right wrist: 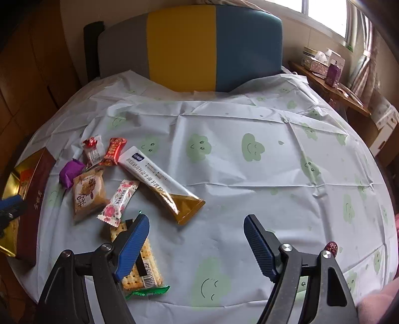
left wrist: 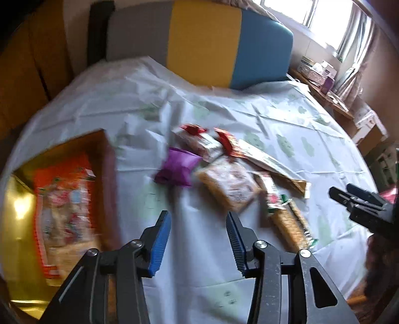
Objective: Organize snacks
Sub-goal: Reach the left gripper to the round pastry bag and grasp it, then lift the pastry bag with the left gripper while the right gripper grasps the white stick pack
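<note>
Seven loose snacks (right wrist: 87,193), one box (left wrist: 74,189), two gaping tools (right wrist: 197,225)

My right gripper (right wrist: 197,219) hangs with jaws apart over bare tablecloth (right wrist: 249,174); from 12 round to 3 o'clock nothing lies in my way. At 10 o'clock the long white-and-gold packet (right wrist: 162,182) slants across, snacks bunched beyond it. The cracker pack (right wrist: 139,266) lies under my left finger. My left gripper (left wrist: 198,219) has the box (left wrist: 104,154) at 9 o'clock.

Window (right wrist: 324,17) daylight overexposed; left view motion-blurred; fisheye edges dark.
</note>
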The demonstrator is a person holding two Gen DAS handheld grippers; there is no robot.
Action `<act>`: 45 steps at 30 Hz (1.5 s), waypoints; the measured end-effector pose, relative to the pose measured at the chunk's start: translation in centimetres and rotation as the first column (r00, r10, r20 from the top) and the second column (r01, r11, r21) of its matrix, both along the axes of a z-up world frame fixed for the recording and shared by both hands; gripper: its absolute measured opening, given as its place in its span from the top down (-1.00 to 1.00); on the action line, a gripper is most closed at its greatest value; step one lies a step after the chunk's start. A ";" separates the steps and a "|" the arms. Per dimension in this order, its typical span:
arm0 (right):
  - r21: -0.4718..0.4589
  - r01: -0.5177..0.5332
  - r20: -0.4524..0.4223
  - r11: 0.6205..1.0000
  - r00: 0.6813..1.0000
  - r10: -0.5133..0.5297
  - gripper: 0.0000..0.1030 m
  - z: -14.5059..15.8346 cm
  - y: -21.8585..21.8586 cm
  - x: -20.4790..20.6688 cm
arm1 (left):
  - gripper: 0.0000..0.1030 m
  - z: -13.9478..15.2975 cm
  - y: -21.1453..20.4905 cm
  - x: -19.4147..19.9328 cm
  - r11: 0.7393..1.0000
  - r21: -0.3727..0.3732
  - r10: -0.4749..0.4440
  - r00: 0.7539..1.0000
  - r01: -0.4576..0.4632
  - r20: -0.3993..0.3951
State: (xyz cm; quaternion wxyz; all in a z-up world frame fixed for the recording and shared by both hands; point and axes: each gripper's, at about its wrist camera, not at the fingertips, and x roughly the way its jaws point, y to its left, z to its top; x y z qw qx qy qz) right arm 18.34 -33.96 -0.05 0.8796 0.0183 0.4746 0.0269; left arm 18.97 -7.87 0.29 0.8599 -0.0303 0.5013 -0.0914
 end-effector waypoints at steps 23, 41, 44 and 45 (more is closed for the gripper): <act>0.120 0.069 -0.013 0.990 0.998 -0.068 -0.55 0.4 -2.0 0.3 | -0.32 -6.5 -6.9 8.8 0.983 0.093 0.164 0.983 -0.156 -0.084; 0.040 0.038 -0.045 0.998 0.998 -0.036 -0.55 -0.6 -0.7 0.3 | -0.17 -6.7 -4.8 -5.5 0.989 0.080 -0.131 0.988 0.124 0.078; 0.021 -0.003 -0.052 1.000 0.999 0.004 -0.50 -1.0 0.3 0.2 | -0.17 -7.1 -4.4 -6.0 0.989 0.063 -0.141 0.984 0.135 0.113; 0.012 -0.021 -0.051 1.000 0.998 0.022 -0.48 -1.1 0.7 0.1 | -0.17 -7.1 -4.4 -6.1 0.988 0.069 -0.146 0.982 0.139 0.120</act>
